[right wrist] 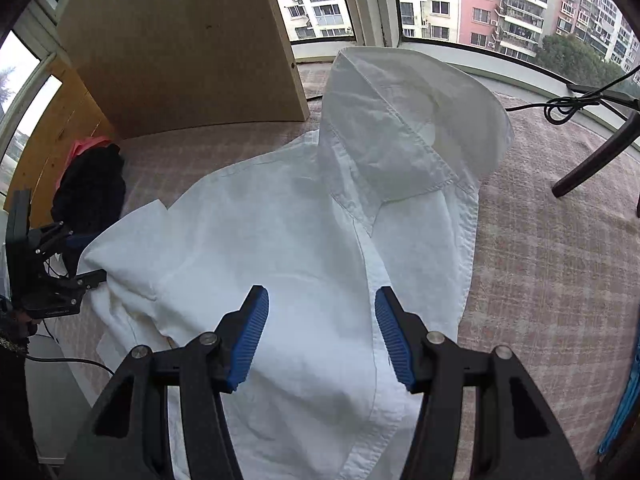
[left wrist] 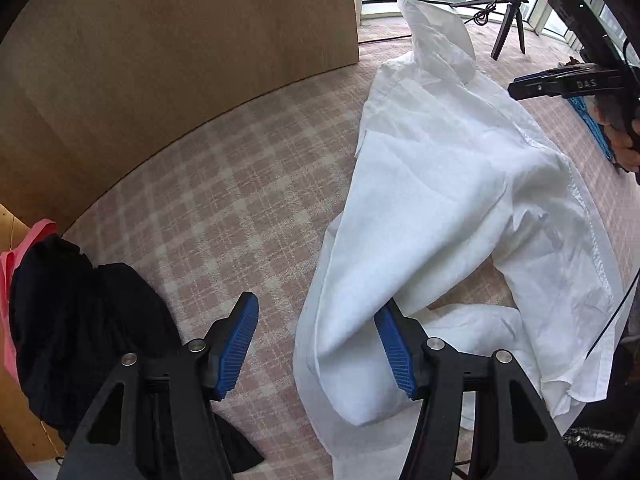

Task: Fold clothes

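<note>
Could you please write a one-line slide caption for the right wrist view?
Open right gripper poised above a rumpled white shirt on the checked cloth.

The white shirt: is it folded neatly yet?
No. The white shirt lies rumpled and spread on the checked cloth, its collar standing up.

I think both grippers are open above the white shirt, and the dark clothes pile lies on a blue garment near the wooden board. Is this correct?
Not quite. The garment under the dark clothes pile is pink, not blue; the left wrist view shows it. The rest holds: the left gripper and right gripper are both open by the white shirt, near the wooden board.
</note>
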